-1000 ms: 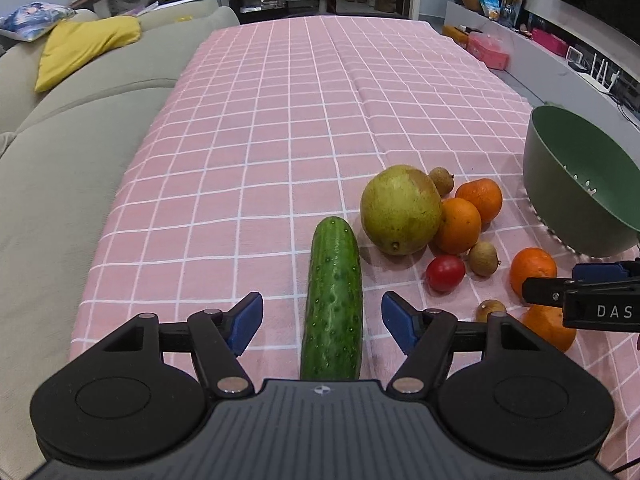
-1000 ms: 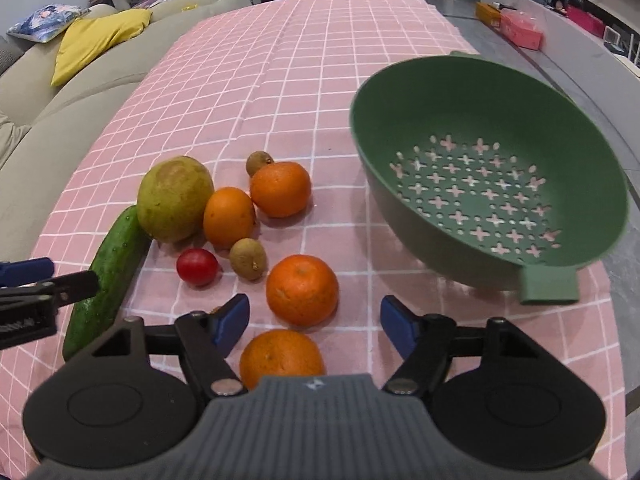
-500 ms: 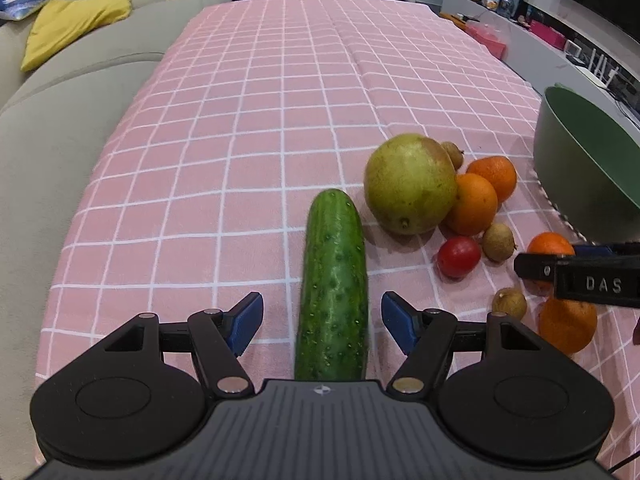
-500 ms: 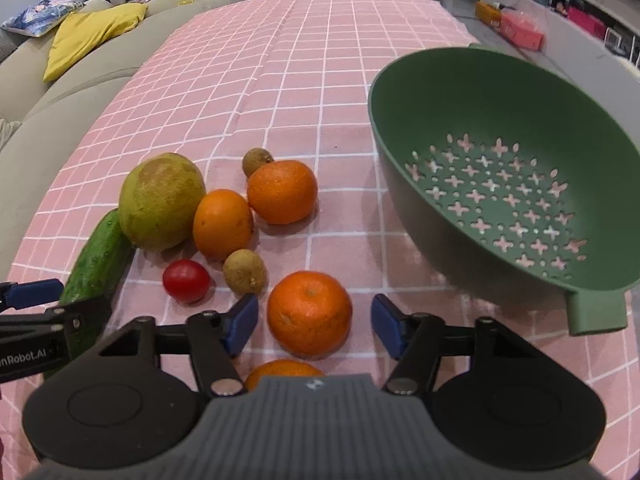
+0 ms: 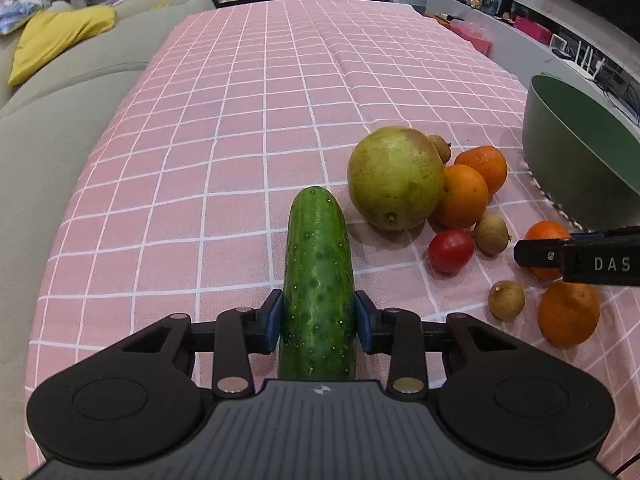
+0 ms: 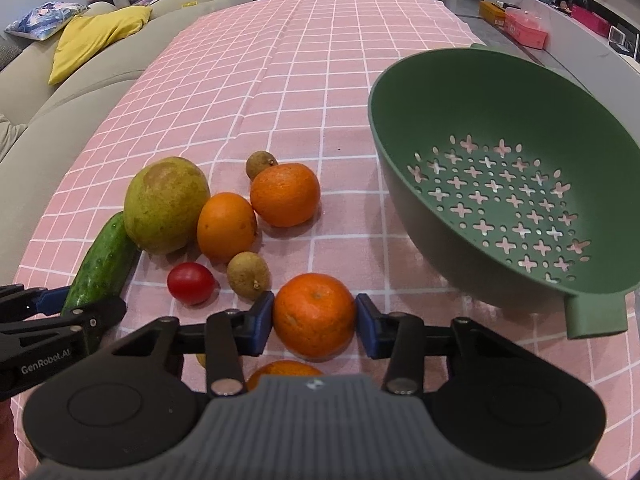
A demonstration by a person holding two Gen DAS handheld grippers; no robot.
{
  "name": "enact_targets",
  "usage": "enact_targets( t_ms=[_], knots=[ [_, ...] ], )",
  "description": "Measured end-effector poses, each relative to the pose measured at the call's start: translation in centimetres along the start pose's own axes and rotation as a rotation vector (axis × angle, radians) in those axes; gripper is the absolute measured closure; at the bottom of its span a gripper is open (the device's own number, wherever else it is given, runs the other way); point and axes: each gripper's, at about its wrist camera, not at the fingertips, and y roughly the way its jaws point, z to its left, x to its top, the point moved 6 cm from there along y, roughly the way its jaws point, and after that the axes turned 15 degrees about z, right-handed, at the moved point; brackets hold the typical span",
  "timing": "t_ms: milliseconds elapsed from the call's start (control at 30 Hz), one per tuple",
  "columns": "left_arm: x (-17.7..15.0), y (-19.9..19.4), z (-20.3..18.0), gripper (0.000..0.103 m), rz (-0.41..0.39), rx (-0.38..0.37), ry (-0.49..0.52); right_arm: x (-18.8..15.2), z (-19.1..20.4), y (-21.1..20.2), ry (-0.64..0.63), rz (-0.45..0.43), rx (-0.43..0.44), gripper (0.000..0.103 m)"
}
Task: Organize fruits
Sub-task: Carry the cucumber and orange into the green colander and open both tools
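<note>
Both sets of jaws have closed since half a second ago. Left gripper point(image 5: 318, 322) now pinches the near part of the cucumber point(image 5: 318, 276), blue pads pressed to its sides. Right gripper point(image 6: 315, 323) now clamps the near tangerine point(image 6: 315, 316), which earlier sat loose between spread fingers. Green colander point(image 6: 500, 184), right of the fruit pile, tilted, holds nothing visible. Pomelo point(image 6: 166, 204), tomato point(image 6: 191, 283) and the other fruit lie on the pink checked cloth point(image 6: 280, 80).
</note>
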Motion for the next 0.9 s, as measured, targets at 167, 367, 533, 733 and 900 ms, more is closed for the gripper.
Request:
enact_targets(
  t_ms=[167, 367, 533, 733, 900],
  knots=[
    [-0.2, -0.5, 0.1, 0.062, 0.004, -0.024, -0.011, 0.0, -0.1, -0.4, 0.0, -0.003, 0.012, 0.063],
    [-0.3, -2.9, 0.3, 0.062, -0.035, -0.019, -0.017, 0.2, 0.3, -1.8, -0.009, -0.015, 0.048, 0.064],
    [-0.3, -5.7, -0.1, 0.062, -0.067, -0.015, -0.021, 0.1, 0.9, -3.8, -0.027, -0.033, 0.083, 0.064],
    [0.6, -8.7, -2.3, 0.062, -0.092, -0.033, 0.003, 0.8, 0.8, -8.3, -0.066, -0.074, 0.128, 0.064],
    [2.8, -10.2, -5.5, 0.062, -0.12, -0.033, 0.064, 2.5, -1.9, -11.9, -0.064, -0.102, 0.164, 0.064]
  ],
)
